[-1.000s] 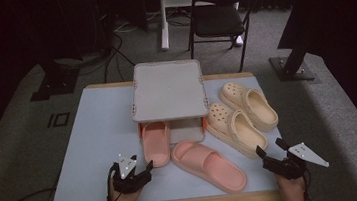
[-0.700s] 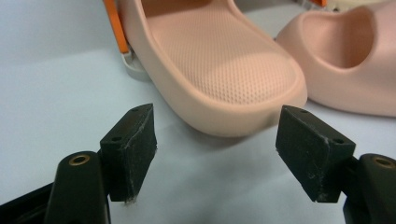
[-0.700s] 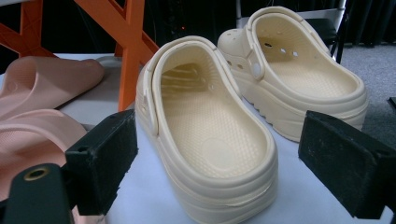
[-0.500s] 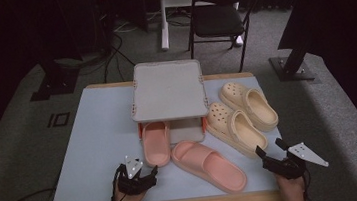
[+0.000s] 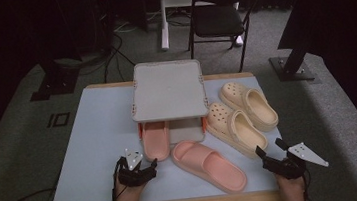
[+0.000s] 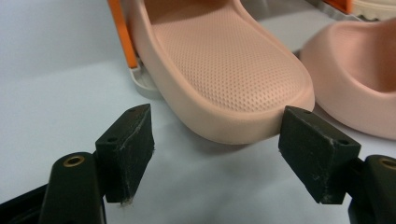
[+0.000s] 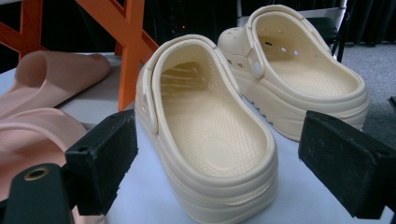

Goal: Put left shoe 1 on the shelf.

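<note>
With its jaws just opened wide around nothing, the left claw [image 6: 215,154] faces the heel of the pink slide [image 6: 224,70] half under the rack [image 5: 168,89] on the desk [image 5: 95,139]; closing early would shove it deeper.

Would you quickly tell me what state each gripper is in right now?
Left gripper: jaws open, just widened, empty, at the pink slide's heel.
Right gripper: jaws open, empty, facing the cream clog.

black tools [image 5: 150,164], grey three-cornered plates
</note>
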{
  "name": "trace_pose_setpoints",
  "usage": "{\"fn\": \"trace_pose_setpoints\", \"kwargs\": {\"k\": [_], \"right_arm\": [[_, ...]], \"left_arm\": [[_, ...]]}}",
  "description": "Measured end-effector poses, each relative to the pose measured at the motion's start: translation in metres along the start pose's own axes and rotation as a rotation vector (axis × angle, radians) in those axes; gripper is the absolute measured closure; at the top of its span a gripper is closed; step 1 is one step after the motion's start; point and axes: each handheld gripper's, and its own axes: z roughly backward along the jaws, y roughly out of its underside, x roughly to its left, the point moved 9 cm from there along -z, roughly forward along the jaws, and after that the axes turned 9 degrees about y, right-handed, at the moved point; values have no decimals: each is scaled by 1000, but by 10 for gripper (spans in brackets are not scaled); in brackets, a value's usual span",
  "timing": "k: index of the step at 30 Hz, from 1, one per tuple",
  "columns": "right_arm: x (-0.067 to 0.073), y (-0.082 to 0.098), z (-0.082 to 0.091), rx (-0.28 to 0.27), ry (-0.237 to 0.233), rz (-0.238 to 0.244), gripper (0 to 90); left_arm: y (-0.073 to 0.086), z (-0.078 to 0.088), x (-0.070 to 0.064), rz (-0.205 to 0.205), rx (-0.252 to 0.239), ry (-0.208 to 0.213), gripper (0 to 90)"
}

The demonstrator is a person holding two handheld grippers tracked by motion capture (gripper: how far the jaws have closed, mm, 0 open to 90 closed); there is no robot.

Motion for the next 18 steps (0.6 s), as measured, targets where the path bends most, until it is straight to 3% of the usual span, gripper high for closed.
{"fn": "trace_pose_setpoints", "kwargs": {"k": [9, 18], "right_arm": [[1, 1, 0, 13, -16, 0, 119], [3, 0, 1, 6, -25, -1, 119]], "left_arm": [[-9, -12, 18, 8, -4, -42, 263], [-17, -25, 27, 24, -14, -53, 264]]}}
